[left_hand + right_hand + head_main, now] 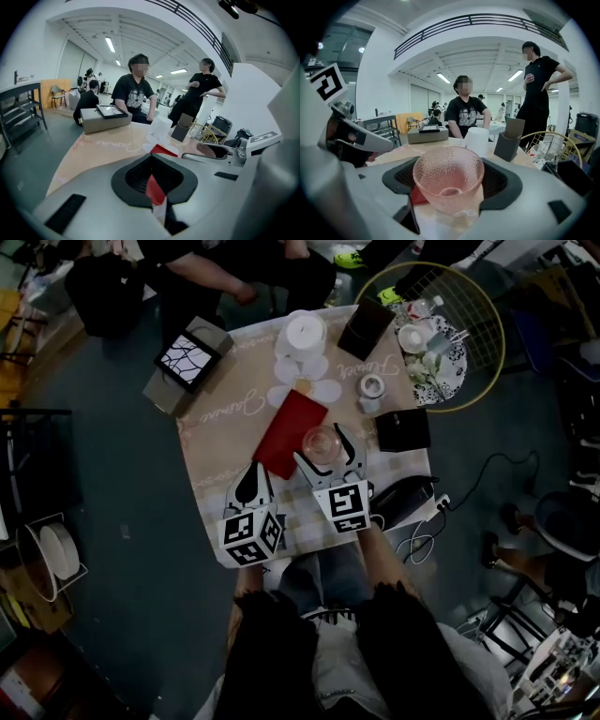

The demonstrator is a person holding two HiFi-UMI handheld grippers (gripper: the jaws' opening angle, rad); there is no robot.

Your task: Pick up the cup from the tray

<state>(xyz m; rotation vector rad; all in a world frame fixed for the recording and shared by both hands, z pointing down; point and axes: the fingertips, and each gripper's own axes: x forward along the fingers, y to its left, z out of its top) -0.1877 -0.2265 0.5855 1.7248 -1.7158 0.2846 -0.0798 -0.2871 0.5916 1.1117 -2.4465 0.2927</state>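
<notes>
A clear pink dimpled glass cup (322,443) (448,180) stands upright between the jaws of my right gripper (321,446) (449,183). Both pads (401,178) press against the cup's sides, so the gripper is shut on it. The red tray (292,430) lies just left of the cup on the beige tablecloth, and a strip of the red tray (419,197) shows behind the glass. My left gripper (253,474) (154,190) hovers at the tray's near end. Its jaws are shut with nothing in them, and only a sliver of red shows through.
Beyond the tray are a white cylinder (305,334), a black box (366,329), a small white cup (372,387) and another black box (402,429). A grey box with a tablet (187,362) sits at the far left corner. A round wire table (487,324) stands to the right. People are at the far side.
</notes>
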